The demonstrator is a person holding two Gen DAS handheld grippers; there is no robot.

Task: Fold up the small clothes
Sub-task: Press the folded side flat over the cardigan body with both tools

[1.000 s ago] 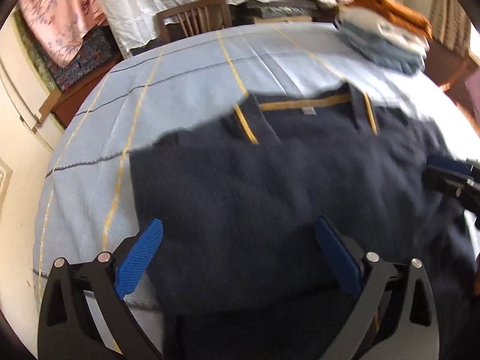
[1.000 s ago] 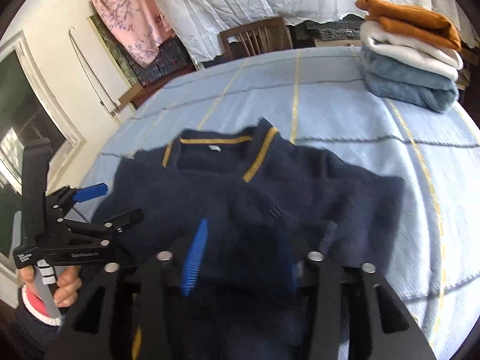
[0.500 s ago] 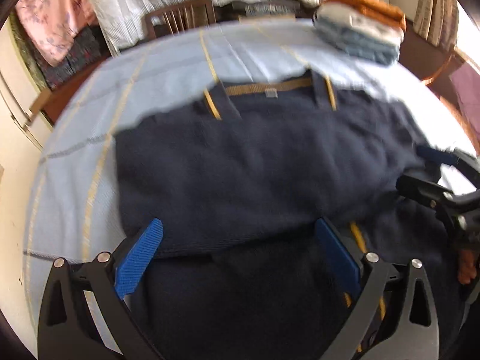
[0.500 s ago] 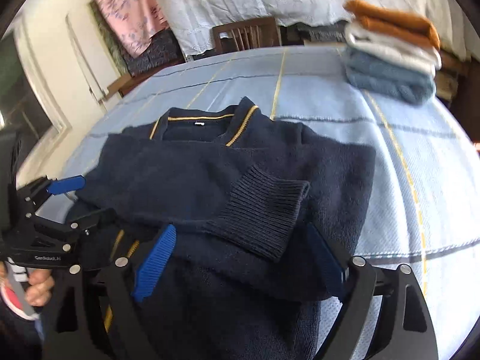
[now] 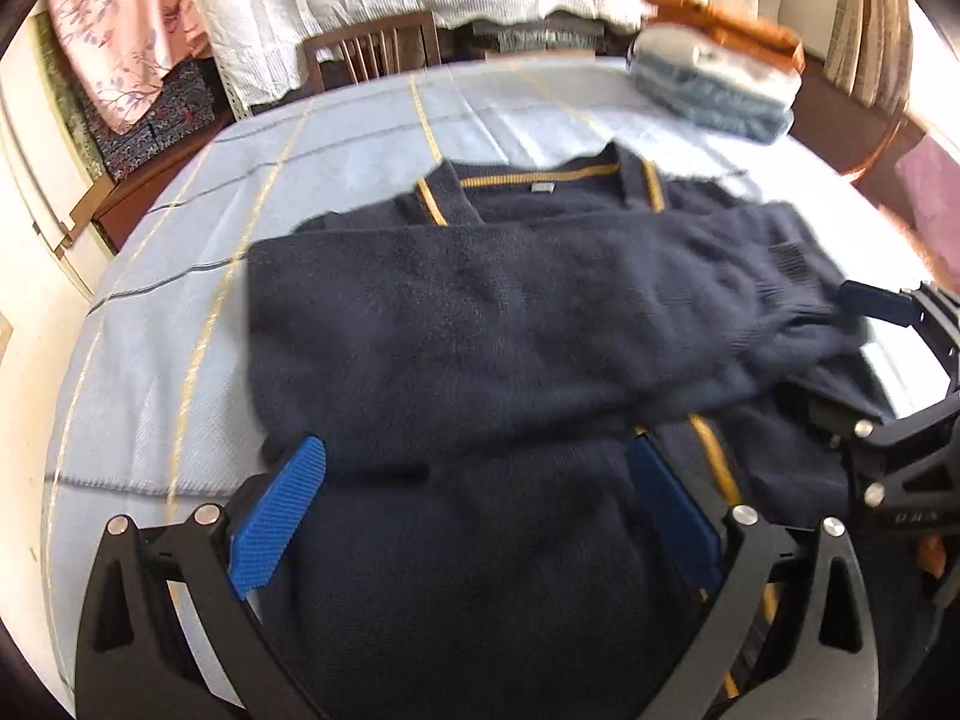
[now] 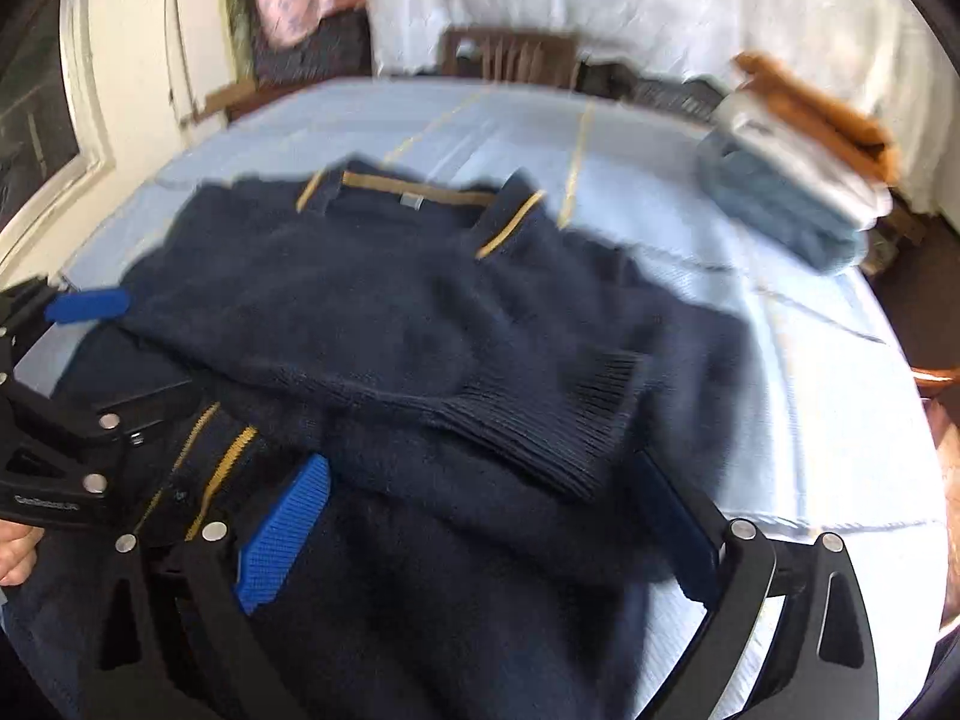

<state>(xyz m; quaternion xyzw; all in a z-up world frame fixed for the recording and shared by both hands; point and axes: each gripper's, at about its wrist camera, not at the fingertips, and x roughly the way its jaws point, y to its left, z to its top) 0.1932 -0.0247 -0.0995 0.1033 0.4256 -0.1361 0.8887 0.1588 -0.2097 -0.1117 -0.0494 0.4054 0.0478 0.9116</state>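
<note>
A navy knit sweater with mustard trim [image 5: 480,312] lies on the light blue tablecloth [image 5: 180,312], its sleeves folded across the body. It also shows in the right wrist view [image 6: 384,312], with a ribbed cuff [image 6: 576,420] on top. My left gripper [image 5: 474,498] is open and empty, hovering over the sweater's lower part. My right gripper [image 6: 480,516] is open and empty over the same lower part, just below the cuff. Each gripper shows at the edge of the other's view.
A stack of folded clothes [image 5: 720,78] in orange, white and grey-blue sits at the far right of the table, also in the right wrist view [image 6: 798,180]. A wooden chair [image 5: 372,54] stands behind the table. White and pink cloths hang at the back.
Both grippers have pulled back toward the near edge. The right gripper, which held the sleeve a second ago, has let it go; the cuff now lies on the body.
</note>
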